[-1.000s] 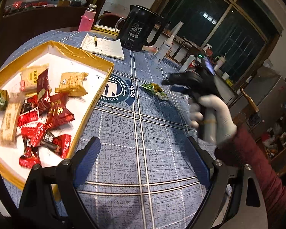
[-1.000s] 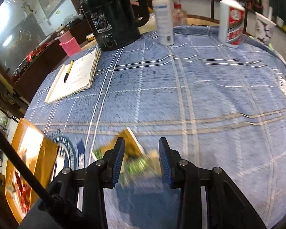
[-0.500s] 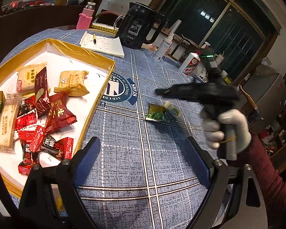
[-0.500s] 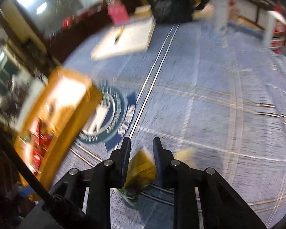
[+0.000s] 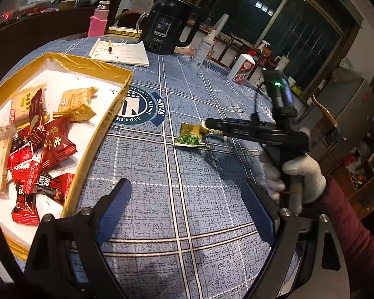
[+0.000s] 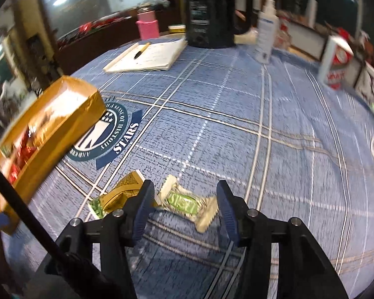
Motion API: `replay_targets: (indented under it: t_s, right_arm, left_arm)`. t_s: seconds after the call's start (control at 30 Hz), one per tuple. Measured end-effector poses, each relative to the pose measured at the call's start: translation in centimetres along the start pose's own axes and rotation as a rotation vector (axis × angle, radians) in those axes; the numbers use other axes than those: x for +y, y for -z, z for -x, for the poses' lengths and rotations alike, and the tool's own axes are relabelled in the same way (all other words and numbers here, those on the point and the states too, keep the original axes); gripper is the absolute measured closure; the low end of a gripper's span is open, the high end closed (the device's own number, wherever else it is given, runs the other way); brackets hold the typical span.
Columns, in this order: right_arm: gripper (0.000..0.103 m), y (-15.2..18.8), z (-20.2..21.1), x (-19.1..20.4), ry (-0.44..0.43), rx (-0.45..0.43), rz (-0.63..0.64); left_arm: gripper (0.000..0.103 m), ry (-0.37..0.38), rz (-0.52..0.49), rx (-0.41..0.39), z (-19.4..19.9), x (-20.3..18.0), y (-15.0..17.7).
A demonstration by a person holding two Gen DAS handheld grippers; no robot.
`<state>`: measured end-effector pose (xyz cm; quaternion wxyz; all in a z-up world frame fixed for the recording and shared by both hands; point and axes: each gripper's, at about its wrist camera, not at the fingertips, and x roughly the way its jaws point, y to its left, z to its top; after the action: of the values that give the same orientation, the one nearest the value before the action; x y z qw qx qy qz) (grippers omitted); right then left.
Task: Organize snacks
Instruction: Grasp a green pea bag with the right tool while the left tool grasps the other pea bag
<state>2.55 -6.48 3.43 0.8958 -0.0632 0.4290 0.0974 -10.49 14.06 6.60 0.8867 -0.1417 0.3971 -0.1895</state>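
Note:
A gold-rimmed white tray (image 5: pixel 112 109) at the left holds several red and yellow snack packets (image 5: pixel 47 144); it also shows in the right wrist view (image 6: pixel 49 129). Two snacks lie on the blue cloth: a gold-green packet (image 5: pixel 190 138) (image 6: pixel 117 194) and a small pale green candy (image 6: pixel 187 203). My right gripper (image 6: pixel 184 199) is open, its fingers on either side of the small candy, low over the cloth. My left gripper (image 5: pixel 187 209) is open and empty above bare cloth near the tray.
A black kettle (image 5: pixel 167 25), a notebook with a pen (image 5: pixel 119 52), a pink bottle (image 5: pixel 98 22), a white spray bottle (image 5: pixel 205 47) and a white liquor bottle (image 5: pixel 243 69) stand at the back of the round table.
My right gripper was shut on the gold-green packet and dragged it toward the tray. It has opened, let the packet go, and now straddles the small candy.

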Motion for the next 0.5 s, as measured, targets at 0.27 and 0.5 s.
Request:
replay_targets:
  t_s: [0.27,0.5]
  right_arm:
    - [0.079,1.4,-0.5,0.8,-0.043,0.040,0.078]
    - [0.084,2.8,0.4,1.5,-0.008,0.022,0.074]
  left_arm:
    - [0.014,-0.040,-0.010,-0.006,0.1,-0.3,-0.4]
    - [0.014,-0.090,-0.069,-0.004,-1.2,-1.0,-2.4]
